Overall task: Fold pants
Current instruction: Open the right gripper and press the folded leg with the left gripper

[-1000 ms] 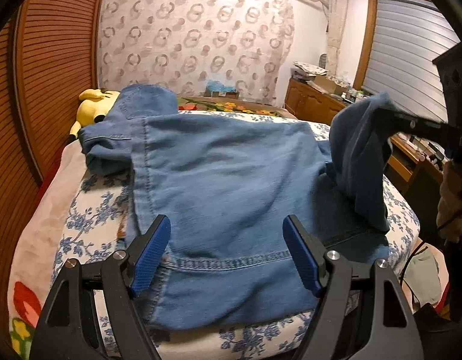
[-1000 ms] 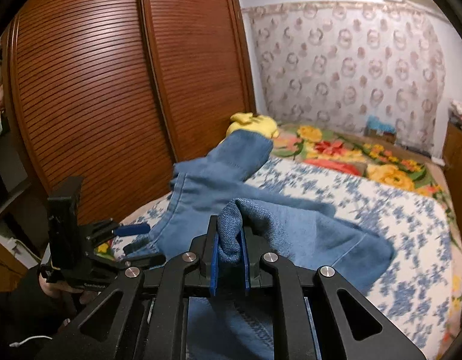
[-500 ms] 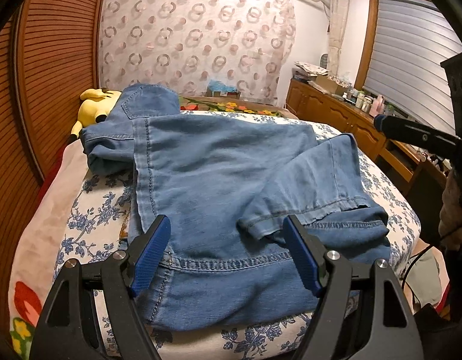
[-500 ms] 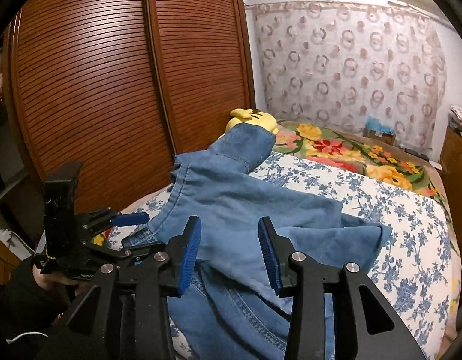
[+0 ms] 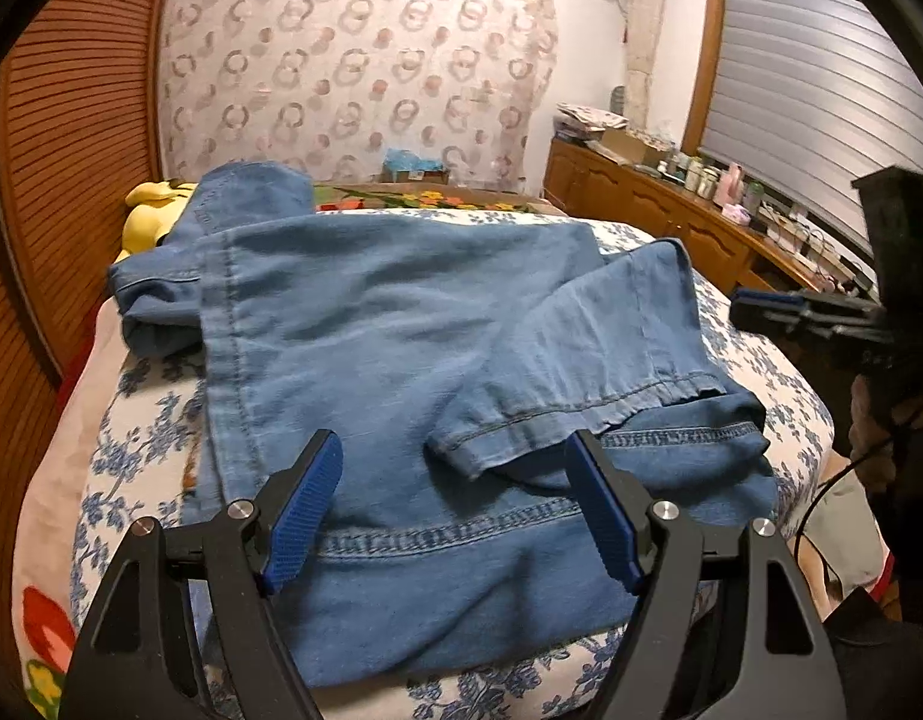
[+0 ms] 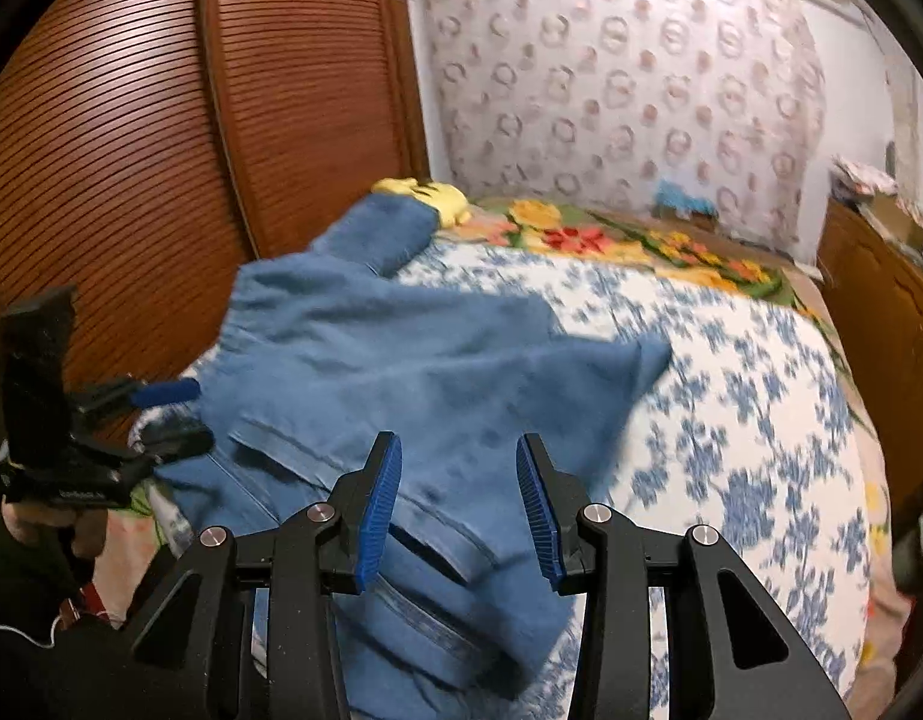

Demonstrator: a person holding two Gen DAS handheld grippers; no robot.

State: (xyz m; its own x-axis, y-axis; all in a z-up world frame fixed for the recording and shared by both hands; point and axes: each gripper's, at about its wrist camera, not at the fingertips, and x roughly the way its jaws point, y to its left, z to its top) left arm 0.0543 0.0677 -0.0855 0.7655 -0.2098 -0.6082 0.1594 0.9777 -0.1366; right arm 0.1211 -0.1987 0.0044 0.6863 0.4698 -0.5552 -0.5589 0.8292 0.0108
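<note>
Both claws are pointing forward and down over the bed (image 5: 161, 420), mine in each hand.

Left gripper (image 5: 455, 516): I am holding it low at the near edge of the mattress, jaws standing wide apart, blue pads (image 5: 302, 510) clear of the cloth, gripping nothing.

Right gripper (image 6: 458, 504): I am tilting it down over the denim from the side, jaws having just been opening, now parted with nothing pinched between them; the cloth lies below the pads.

The pants (image 5: 401, 372) are lying spread across the flowered bedcover, one leg end doubled back over the rest, its hem (image 5: 575, 414) just beyond my left claw. The far end is draping over a yellow plush toy (image 6: 437, 195) beside the wooden slatted doors (image 6: 161, 150).
</note>
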